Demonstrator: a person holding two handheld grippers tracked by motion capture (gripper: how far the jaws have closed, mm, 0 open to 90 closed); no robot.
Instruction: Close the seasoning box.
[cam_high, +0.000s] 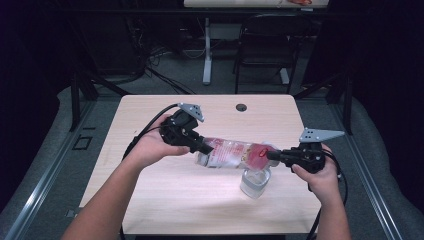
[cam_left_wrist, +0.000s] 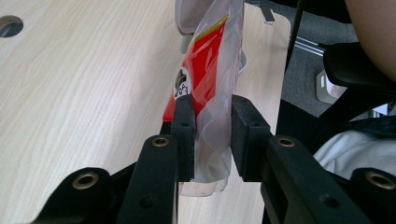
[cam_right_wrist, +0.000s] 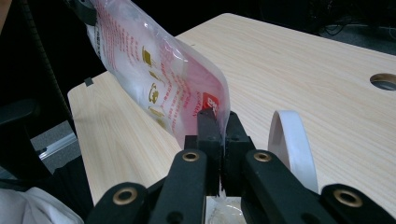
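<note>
A clear plastic pouch (cam_high: 232, 154) with red and white print hangs level above the table, stretched between my two grippers. My left gripper (cam_high: 202, 148) is shut on its left end; in the left gripper view the pouch (cam_left_wrist: 208, 65) bulges between the pads of that gripper (cam_left_wrist: 212, 112). My right gripper (cam_high: 274, 155) is shut tight on the right end, pinching the flat edge of the pouch (cam_right_wrist: 163, 79) between the jaws of that gripper (cam_right_wrist: 219, 123). A clear cup (cam_high: 255, 184) with a white rim (cam_right_wrist: 289, 140) stands on the table right under that end.
The light wood table (cam_high: 165, 200) has a cable hole (cam_high: 241, 107) near its far edge. Behind the table stand a black chair (cam_high: 265, 45) and a white desk leg (cam_high: 207, 50). Black cables trail from both grippers.
</note>
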